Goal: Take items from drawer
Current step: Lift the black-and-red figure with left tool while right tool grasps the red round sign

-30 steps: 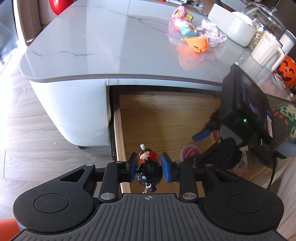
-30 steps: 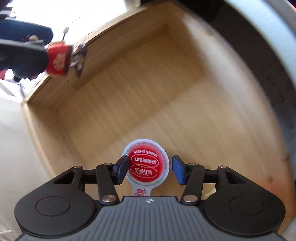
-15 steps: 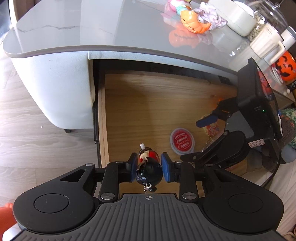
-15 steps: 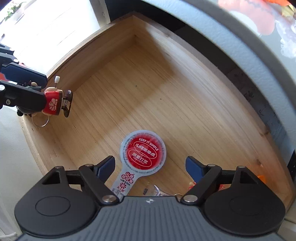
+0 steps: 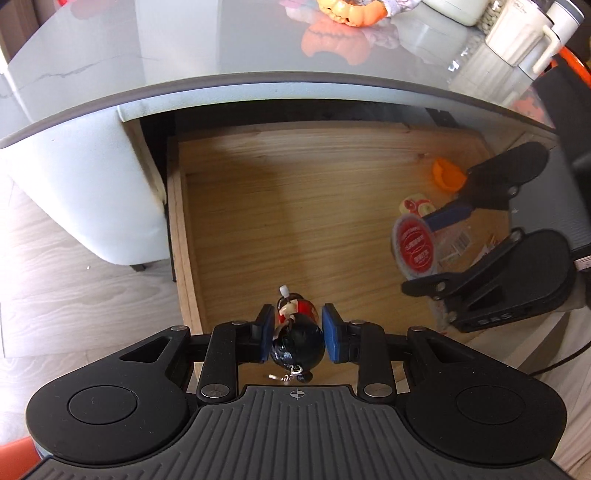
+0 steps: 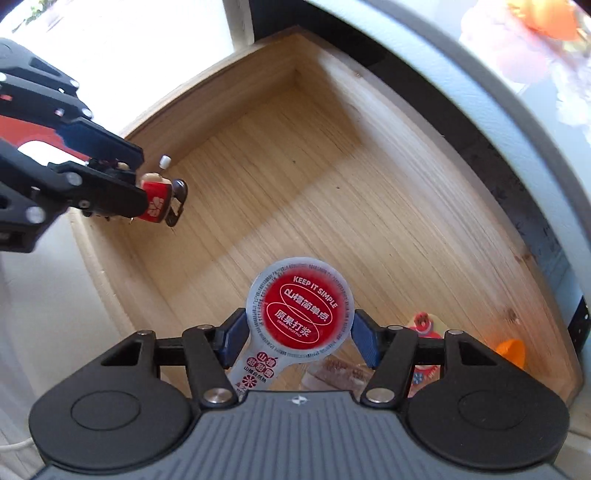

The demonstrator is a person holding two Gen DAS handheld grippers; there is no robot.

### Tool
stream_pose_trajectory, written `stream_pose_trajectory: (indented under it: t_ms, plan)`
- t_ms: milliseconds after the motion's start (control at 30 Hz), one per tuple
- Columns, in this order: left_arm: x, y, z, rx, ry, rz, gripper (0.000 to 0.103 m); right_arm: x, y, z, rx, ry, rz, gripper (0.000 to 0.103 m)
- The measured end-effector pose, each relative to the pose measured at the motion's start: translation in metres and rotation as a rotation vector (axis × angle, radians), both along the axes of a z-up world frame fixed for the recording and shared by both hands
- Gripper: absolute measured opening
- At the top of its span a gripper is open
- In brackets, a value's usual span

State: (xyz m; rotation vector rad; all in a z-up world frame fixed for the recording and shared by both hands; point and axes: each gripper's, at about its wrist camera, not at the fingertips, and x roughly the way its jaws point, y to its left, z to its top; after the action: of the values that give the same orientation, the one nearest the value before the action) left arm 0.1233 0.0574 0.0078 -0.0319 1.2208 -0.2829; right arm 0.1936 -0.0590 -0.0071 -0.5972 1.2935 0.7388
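Note:
The wooden drawer (image 5: 295, 206) stands pulled out from under the grey table. My left gripper (image 5: 297, 332) is shut on a small doll keychain (image 5: 297, 343) with a black head and red body, hanging over the drawer's near left corner. The right wrist view shows that doll (image 6: 157, 201) at the left. My right gripper (image 6: 299, 332) points down into the drawer's right part; its jaws are closing, and both blue pads touch the rim of a red-lidded cup (image 6: 301, 312). The left wrist view shows the cup (image 5: 413, 247) between the right gripper's fingers (image 5: 448, 216).
An orange piece (image 5: 448, 175) and snack packets (image 5: 415, 205) lie in the drawer's right end, under the right gripper. The grey tabletop (image 5: 221, 55) overhangs the drawer's back and carries an orange pumpkin toy (image 5: 351, 11) and a white jug (image 5: 524, 37). Wood floor lies to the left.
The right gripper opened wide around the cup, then closed onto its lid rim and rose. The left gripper carried the doll lower and further over the drawer.

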Motion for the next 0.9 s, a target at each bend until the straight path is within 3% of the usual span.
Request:
stream_pose_trajectory:
  t_ms: [133,233,267,367,400,467,533,667,800,900]
  plan:
    - [-0.002,-0.006,0.012,-0.058,-0.041,-0.037,0.031,-0.008,-0.042,0.047,0.116,-0.056,-0.101,0.061]
    - [0.001,-0.009,0.05,-0.203,-0.156,-0.039,0.031,-0.014,-0.079,0.083,0.218,-0.118,-0.183,0.061]
    - [0.006,-0.012,0.069,-0.251,-0.203,-0.025,0.031,-0.036,-0.095,0.091,0.255,-0.145,-0.213,0.061]
    - [0.031,-0.027,0.114,-0.318,-0.333,-0.015,0.031,-0.045,-0.13,0.115,0.335,-0.222,-0.298,0.061]
    - [0.042,-0.036,0.129,-0.324,-0.379,-0.015,0.031,-0.041,-0.147,0.11,0.365,-0.24,-0.326,0.061]
    - [0.066,-0.051,0.147,-0.328,-0.419,0.001,0.031,-0.04,-0.164,0.116,0.424,-0.26,-0.381,0.061]
    - [0.099,-0.071,0.152,-0.314,-0.407,0.043,0.031,-0.031,-0.173,0.113,0.467,-0.263,-0.432,0.061]
    - [0.154,-0.095,0.122,-0.178,-0.394,0.121,0.032,-0.025,-0.198,0.106,0.497,-0.262,-0.49,0.061]
    - [0.166,-0.1,0.09,-0.113,-0.418,0.17,0.03,-0.029,-0.207,0.1,0.506,-0.293,-0.496,0.061]
    - [0.156,-0.098,0.097,-0.107,-0.504,0.166,0.03,-0.023,-0.211,0.093,0.507,-0.31,-0.491,0.061]
